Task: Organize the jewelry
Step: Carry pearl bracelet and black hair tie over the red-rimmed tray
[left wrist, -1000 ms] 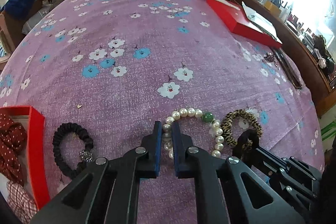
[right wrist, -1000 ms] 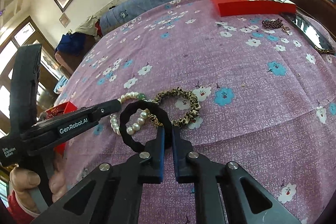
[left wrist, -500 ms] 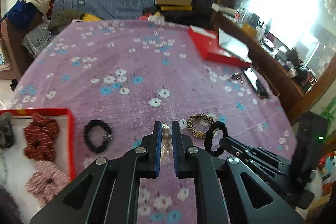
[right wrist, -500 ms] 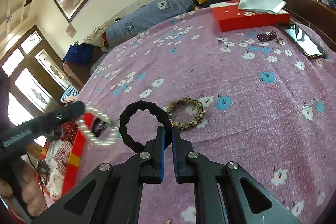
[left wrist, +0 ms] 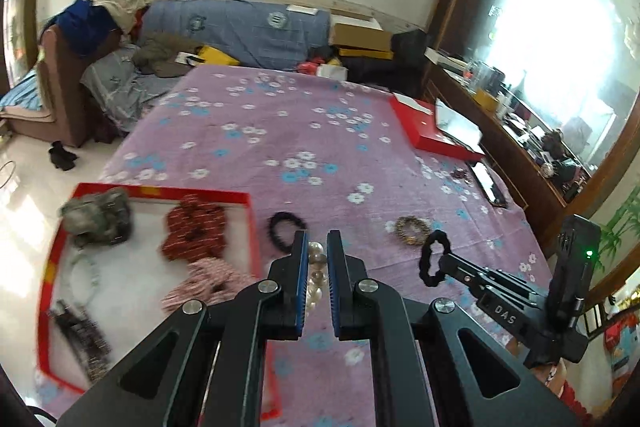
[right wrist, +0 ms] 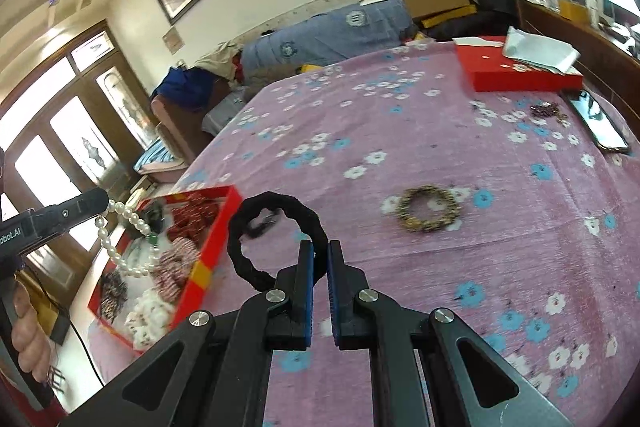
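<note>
Landmark: the red tray [left wrist: 250, 223] at the near left edge of the table [left wrist: 280, 131], which is covered in a purple floral cloth.

Step in hand, as judged: carrying two lifted pieces to the tray. Each load should be brought fully over the white floor of the tray, lowered close, then released one at a time, so that neither drapes over the red wall.

Left gripper [left wrist: 317, 259]: closed on the pearl necklace [right wrist: 120, 235], which hangs just over the tray's left side.

Right gripper [right wrist: 319, 267]: closed on the black hair tie [right wrist: 276, 239], held in the air right of the tray.

Count:
- Trays: one; one closed red box [right wrist: 516, 73] far from it.
- Pieces already in the tray: at least five; blur prevents an exact count.
- Pieces on the cloth: one black beaded bracelet [left wrist: 286, 229] just beside the tray; one leopard scrunchie [right wrist: 428, 213] well to its right.
- Pieces held: two.
</note>
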{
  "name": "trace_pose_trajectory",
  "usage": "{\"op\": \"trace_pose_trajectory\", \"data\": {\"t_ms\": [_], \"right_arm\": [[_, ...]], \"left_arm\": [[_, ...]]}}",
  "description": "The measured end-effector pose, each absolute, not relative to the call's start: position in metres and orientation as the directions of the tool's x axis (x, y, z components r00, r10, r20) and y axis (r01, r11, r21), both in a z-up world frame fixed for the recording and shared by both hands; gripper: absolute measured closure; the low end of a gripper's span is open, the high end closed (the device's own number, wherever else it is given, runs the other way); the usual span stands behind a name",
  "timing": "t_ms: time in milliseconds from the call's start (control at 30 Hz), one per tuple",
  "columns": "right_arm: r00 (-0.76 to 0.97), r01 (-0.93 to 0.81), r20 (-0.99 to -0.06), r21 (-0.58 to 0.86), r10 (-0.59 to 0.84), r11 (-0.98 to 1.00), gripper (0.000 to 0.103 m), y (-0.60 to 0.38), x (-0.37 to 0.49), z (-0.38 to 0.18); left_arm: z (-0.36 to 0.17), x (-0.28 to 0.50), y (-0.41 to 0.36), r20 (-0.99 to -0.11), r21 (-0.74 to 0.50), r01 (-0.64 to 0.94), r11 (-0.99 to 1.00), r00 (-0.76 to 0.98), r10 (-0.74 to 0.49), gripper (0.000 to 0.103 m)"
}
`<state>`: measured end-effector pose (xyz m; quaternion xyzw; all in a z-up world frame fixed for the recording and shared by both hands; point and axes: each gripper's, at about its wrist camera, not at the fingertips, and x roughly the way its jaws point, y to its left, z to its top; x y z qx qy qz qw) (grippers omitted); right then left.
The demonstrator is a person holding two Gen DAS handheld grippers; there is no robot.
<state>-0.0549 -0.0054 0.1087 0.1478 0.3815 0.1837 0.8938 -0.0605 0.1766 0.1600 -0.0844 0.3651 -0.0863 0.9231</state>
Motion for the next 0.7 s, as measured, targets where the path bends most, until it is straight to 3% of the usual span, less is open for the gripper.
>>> {"op": "trace_pose_trajectory", "data": {"t_ms": [467,700], "right_arm": [[0.637,-0.342,-0.608,0.328,0.474,0.880,0.095,0.059,-0.097,0.131],[0.613,-0.360,-0.621,0.330,0.488,0.873,0.095,0.071,-0.104,0.123]], "left_arm": [[0.139,-0.112,0.228,-0.642,-0.105,-0.163,0.981,0.765,0.058,0.094],[0.124,-0.122,0.234,-0.653,-0.100,-0.234,0.967,0.749,0.114,0.094]]}}
